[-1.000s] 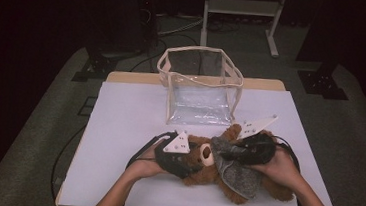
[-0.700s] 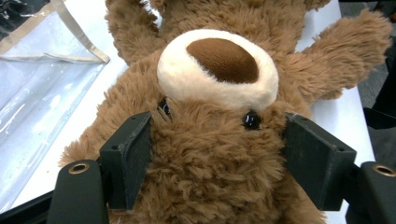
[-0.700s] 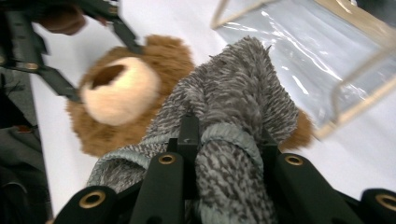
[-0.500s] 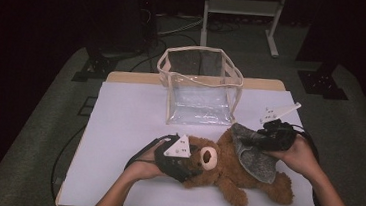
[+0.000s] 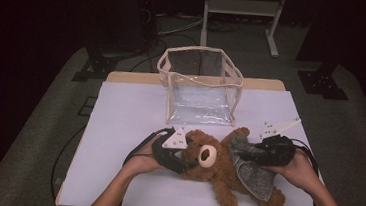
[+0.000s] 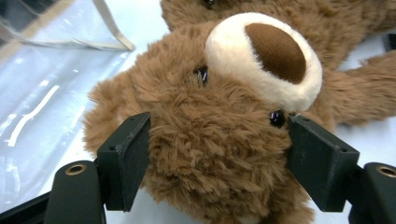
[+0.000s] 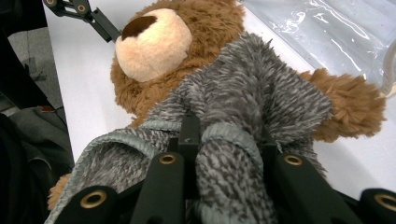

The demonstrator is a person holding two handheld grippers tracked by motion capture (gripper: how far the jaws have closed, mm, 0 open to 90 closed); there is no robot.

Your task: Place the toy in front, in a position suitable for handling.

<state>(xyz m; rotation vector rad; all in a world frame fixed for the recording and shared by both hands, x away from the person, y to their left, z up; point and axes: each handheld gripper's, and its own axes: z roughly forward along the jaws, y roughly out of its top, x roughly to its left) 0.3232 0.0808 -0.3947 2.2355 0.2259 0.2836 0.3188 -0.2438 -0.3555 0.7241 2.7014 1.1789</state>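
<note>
A brown teddy bear [image 5: 215,168] lies on its back on the white table [image 5: 128,128], head to the left. My left gripper [image 5: 179,155] is shut on the bear's head [image 6: 219,93]; in the left gripper view its pads [image 6: 133,149] press into the fur on both sides. A grey fuzzy garment [image 5: 252,174] drapes over the bear's body and right side. My right gripper [image 5: 256,152] is shut on a bunched fold of that garment [image 7: 243,93], and its jaws [image 7: 227,140] pinch the hemmed edge. The bear's cream snout [image 7: 154,44] faces up.
A clear plastic bag [image 5: 199,92] with beige trim stands open behind the bear, near the table's far edge. The table's left half is bare white surface. Dark floor and a metal stand [image 5: 239,7] lie beyond the table.
My right hand has moved to the right with the grey garment, which now stretches out from the bear's body. The left gripper and the bear's head have stayed put.
</note>
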